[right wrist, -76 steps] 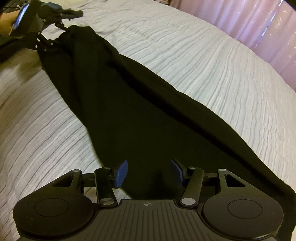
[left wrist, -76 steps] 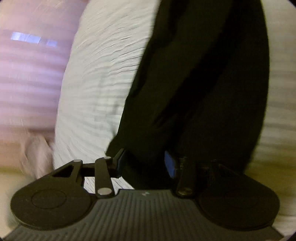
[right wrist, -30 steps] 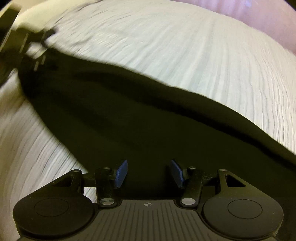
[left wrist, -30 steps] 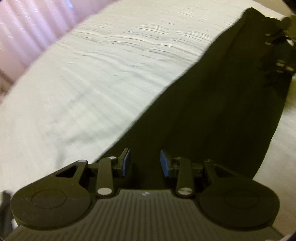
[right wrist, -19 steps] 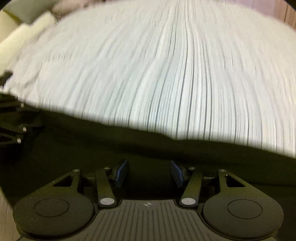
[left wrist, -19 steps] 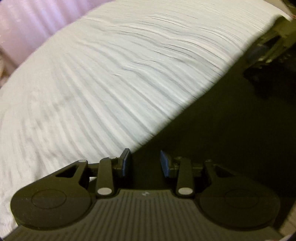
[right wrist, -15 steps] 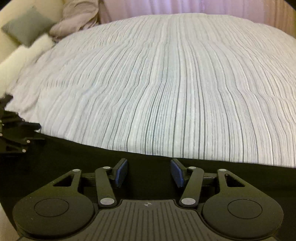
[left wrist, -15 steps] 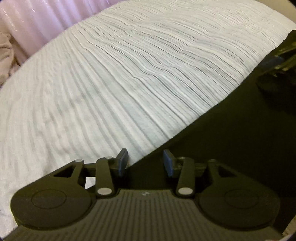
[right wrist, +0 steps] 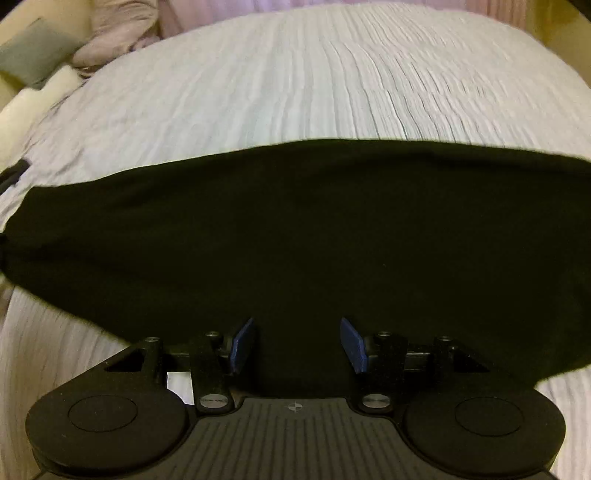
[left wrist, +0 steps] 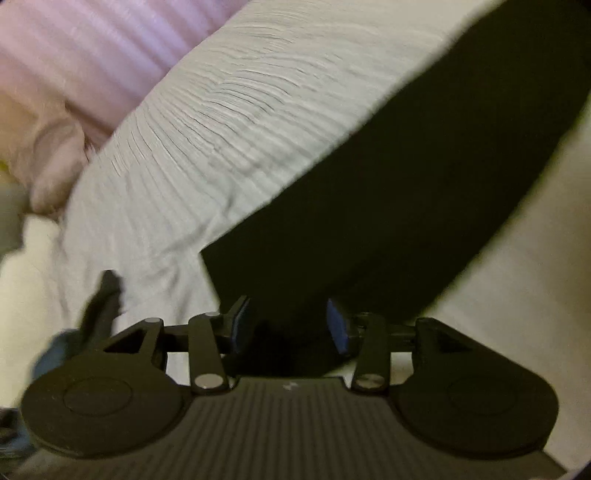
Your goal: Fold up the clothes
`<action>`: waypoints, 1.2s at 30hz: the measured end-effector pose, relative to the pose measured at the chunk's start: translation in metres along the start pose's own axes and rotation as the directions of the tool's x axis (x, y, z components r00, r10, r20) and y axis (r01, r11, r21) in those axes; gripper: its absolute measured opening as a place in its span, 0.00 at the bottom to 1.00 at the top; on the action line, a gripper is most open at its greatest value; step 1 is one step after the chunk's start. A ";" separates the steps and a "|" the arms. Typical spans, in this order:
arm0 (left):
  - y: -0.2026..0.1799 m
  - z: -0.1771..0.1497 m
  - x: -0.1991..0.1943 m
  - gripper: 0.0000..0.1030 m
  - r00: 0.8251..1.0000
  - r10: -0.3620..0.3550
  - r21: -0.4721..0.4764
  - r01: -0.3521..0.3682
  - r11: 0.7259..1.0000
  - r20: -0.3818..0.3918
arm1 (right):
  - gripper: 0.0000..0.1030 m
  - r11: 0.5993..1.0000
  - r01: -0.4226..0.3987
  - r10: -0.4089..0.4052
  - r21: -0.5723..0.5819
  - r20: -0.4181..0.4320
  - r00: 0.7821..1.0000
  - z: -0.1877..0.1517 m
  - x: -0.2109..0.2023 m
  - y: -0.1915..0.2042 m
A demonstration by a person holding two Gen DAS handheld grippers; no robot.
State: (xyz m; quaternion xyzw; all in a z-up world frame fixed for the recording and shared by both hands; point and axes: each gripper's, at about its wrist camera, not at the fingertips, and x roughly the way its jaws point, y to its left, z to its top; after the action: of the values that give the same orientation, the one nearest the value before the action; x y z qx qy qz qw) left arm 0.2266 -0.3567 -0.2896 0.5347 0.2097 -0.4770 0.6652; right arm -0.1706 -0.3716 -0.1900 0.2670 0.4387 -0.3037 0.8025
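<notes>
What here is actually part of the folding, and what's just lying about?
Part of the job:
black garment
left gripper
right gripper
striped bedspread, the work surface

Just lying about:
grey cushion
pinkish pillow
pink curtain

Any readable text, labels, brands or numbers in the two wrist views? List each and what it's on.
None: no words or numbers show anywhere.
Left gripper body: a small pale mark, blurred, not lettering.
Right gripper body: a small round crosshair symbol, no text.
Black garment and striped bedspread: no label or print visible.
</notes>
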 end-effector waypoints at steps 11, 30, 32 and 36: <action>-0.065 -0.039 0.015 0.39 0.987 0.116 0.491 -0.157 0.857 0.112 | 0.53 0.955 -0.070 0.061 -0.287 -0.038 0.997 -0.020 0.000 0.071; -0.068 -0.048 0.002 0.09 0.987 0.078 0.478 -0.136 0.868 0.140 | 0.53 0.896 0.034 -0.066 -0.443 -0.058 0.996 -0.040 0.015 0.076; -0.073 -0.044 0.004 0.24 0.984 0.072 0.481 -0.143 0.865 0.163 | 0.53 0.894 0.046 -0.079 -0.445 -0.056 0.995 -0.043 0.014 0.076; -0.082 -0.031 0.015 0.31 0.981 0.053 0.501 -0.142 0.854 0.187 | 0.54 0.846 0.113 -0.152 -0.520 -0.032 0.988 -0.056 0.010 0.067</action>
State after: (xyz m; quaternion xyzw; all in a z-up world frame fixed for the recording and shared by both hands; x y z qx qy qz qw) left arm 0.1703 -0.3327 -0.3539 0.6605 -0.0082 -0.5240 0.5377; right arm -0.1482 -0.2895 -0.2144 0.0216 0.5500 -0.2197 0.8054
